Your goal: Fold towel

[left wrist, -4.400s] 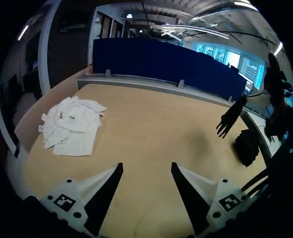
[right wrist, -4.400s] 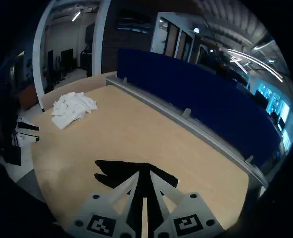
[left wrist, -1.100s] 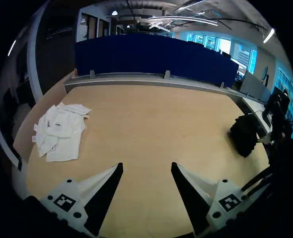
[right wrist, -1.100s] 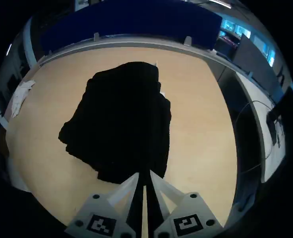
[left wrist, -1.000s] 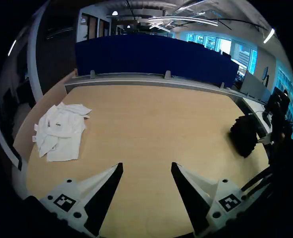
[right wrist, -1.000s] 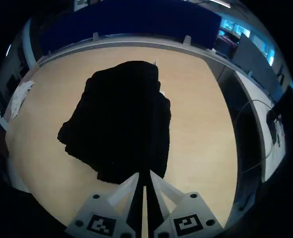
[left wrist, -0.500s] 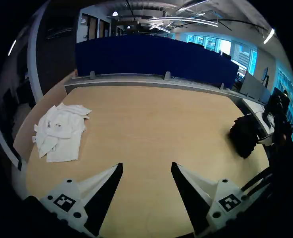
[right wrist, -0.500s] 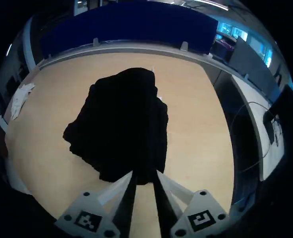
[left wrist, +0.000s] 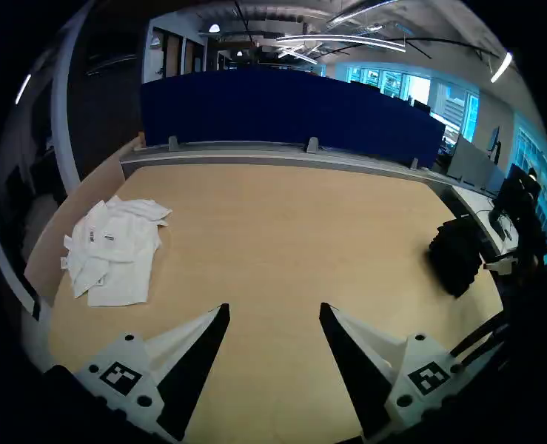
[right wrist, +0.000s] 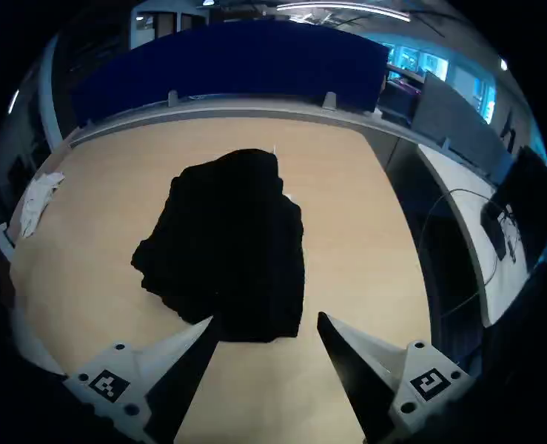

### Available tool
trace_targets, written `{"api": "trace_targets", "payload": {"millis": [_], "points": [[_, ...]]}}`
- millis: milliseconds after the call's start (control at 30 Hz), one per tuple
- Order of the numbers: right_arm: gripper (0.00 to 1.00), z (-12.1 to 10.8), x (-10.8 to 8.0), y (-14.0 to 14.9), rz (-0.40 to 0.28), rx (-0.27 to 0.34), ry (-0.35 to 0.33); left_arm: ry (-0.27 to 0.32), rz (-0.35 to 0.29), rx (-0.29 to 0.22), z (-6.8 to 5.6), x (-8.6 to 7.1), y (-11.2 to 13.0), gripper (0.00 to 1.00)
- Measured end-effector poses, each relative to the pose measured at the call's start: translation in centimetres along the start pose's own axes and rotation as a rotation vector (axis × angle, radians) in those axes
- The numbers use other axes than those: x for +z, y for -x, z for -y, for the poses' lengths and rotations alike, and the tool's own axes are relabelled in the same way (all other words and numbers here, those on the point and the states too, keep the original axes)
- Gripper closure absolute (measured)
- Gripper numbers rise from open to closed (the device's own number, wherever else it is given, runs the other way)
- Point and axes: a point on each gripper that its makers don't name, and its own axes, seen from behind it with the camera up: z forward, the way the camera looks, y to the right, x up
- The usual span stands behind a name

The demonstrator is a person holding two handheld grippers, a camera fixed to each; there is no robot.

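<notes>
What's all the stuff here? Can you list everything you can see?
table: one, light wood, under everything.
black towel: one crumpled heap, black, on the table just ahead of the right tool.
white cloths: one loose pile, number of pieces unclear, white, near the table's left edge in the left gripper view.
blue divider: one, dark blue, along the table's far edge.
left tool: one, white and black, open, over bare table.
right tool: one, white and black, open, at the towel's near edge, not gripping it.
</notes>
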Motion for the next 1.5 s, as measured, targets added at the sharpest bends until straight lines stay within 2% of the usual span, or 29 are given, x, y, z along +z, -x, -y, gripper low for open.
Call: {"api": "trace_targets", "payload": {"millis": [200, 400, 600, 767, 900, 1100, 1300, 1500], "points": [[0.01, 0.9, -0.9, -1.8, -0.072, 0.009, -0.003, 0.006, -0.018, 0.001, 0.1, -0.1, -0.6, 0.1], [0.01, 2.3, -2.2, -4.7, -0.188, 0.023, 0.001, 0.012, -0.038, 0.005, 0.4, -0.3, -1.4, 0.1], [0.01, 3.5, -4.7, -9.1, -0.367, 0.055, 0.016, 0.017, -0.068, 0.017, 0.6, -0.4, -2.7, 0.1], [0.01, 5.1, -7.7, -12.5, -0.521, 0.096, 0.005, 0.017, -0.098, 0.025, 0.8, -0.6, -3.9, 0.1], [0.01, 6.1, -9.7, -14.6, -0.612, 0.106, 0.012, 0.019, -0.127, 0.027, 0.9, -0.7, -5.1, 0.1], [0.0, 7.2, -11.2, -16.2, -0.68, 0.092, 0.04, 0.019, -0.187, 0.028, 1.3, -0.8, -7.2, 0.1], [0.0, 8.1, -11.6, -17.0, -0.702, 0.092, 0.043, 0.006, -0.265, 0.026, 2.0, -1.2, -9.5, 0.1], [0.0, 9.7, -12.2, -18.1, -0.727, 0.088, 0.037, 0.005, -0.371, 0.02, 2.4, -1.9, -12.3, 0.1]]}}
